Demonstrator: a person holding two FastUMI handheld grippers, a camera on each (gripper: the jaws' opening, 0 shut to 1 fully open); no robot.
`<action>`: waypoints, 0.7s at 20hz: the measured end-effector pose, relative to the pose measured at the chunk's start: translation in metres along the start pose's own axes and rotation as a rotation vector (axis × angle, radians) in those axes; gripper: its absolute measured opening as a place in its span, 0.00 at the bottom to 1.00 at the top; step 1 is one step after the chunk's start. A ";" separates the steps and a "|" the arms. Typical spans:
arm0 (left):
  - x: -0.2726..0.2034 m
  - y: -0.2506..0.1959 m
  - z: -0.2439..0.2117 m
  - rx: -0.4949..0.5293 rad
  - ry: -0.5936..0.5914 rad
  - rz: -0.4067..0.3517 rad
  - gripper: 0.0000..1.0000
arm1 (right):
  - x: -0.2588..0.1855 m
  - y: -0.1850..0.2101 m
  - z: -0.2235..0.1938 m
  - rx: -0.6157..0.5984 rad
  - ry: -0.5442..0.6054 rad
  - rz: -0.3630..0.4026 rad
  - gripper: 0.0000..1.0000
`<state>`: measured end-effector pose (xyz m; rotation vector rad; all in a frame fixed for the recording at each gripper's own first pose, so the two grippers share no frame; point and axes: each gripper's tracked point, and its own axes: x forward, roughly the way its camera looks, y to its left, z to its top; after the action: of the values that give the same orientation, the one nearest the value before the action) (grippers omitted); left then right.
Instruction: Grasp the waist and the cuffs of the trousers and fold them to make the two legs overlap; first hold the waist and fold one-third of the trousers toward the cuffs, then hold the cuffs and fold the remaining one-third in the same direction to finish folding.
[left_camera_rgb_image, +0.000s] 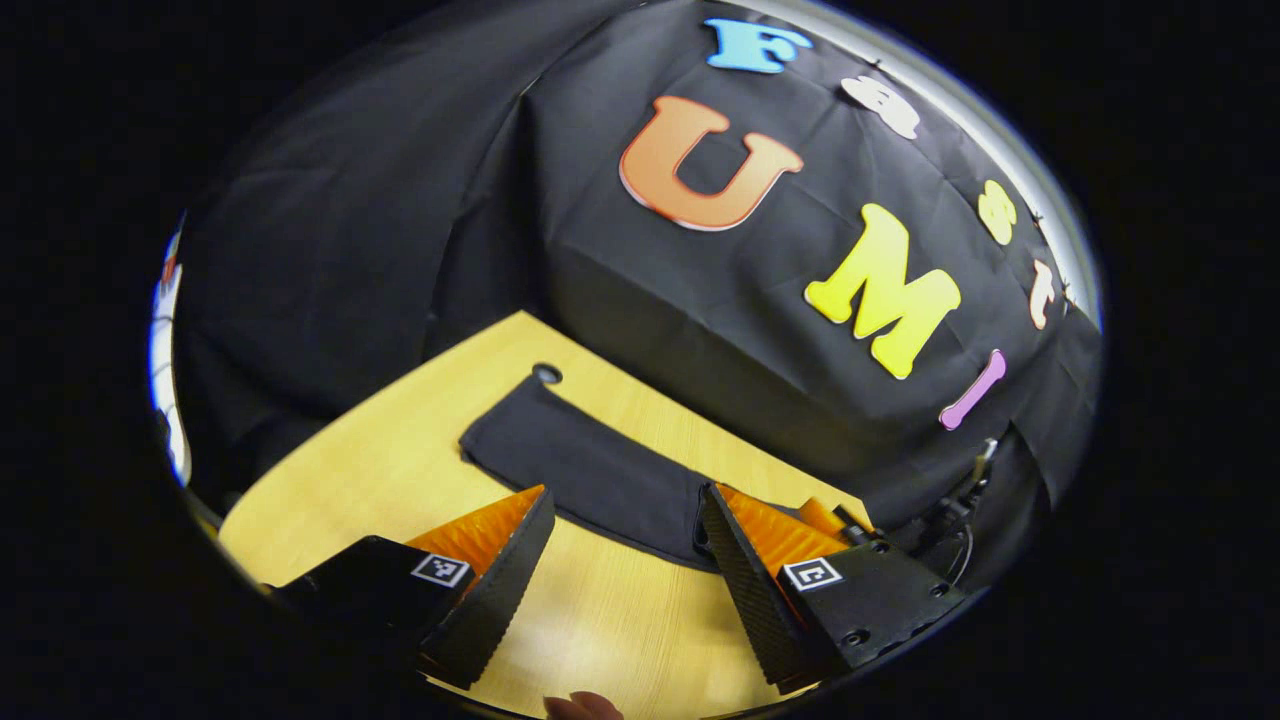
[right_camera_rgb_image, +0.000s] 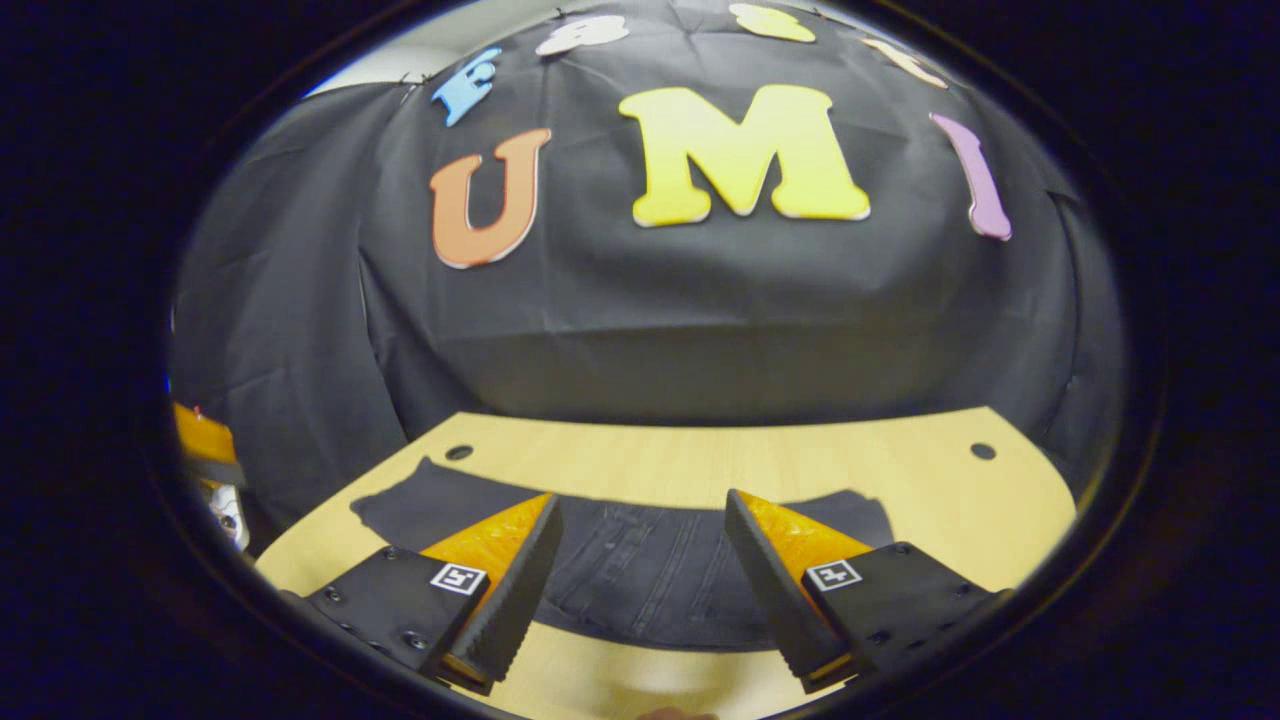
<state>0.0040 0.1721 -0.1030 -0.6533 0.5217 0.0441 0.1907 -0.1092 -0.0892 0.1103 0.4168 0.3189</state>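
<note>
Trousers (right_camera_rgb_image: 640, 575) are laid flat on the wooden table (right_camera_rgb_image: 700, 460), apparently so waist and cuffs can be reached. Left gripper (left_camera_rgb_image: 625, 545) and right gripper (right_camera_rgb_image: 640, 545) are held above them, fingers apart, nothing gripped.

- The left gripper (left_camera_rgb_image: 625, 560) hangs above the pale yellow wooden table (left_camera_rgb_image: 400, 470), its two fingers spread wide with nothing between them.
- The dark, flat-lying fabric trousers (left_camera_rgb_image: 590, 465) stretch from 11 o'clock toward 3 o'clock, just beyond the fingertips.
- A small round hole (left_camera_rgb_image: 546, 374) in the tabletop sits at the trousers' far end.
- A fingertip (left_camera_rgb_image: 582, 706) peeks in at 6 o'clock.
</note>
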 end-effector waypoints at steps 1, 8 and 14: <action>0.006 0.005 -0.008 -0.037 0.020 -0.012 0.98 | -0.006 -0.002 0.016 0.000 -0.023 -0.005 0.96; 0.065 0.060 -0.011 -0.498 0.040 -0.037 0.98 | -0.072 -0.027 0.142 -0.038 -0.212 -0.068 0.96; 0.096 0.106 -0.015 -0.687 0.048 0.032 0.98 | -0.117 -0.064 0.172 0.020 -0.229 -0.138 0.96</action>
<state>0.0596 0.2362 -0.2193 -1.3190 0.5635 0.2463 0.1790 -0.2142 0.1010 0.1355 0.1991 0.1640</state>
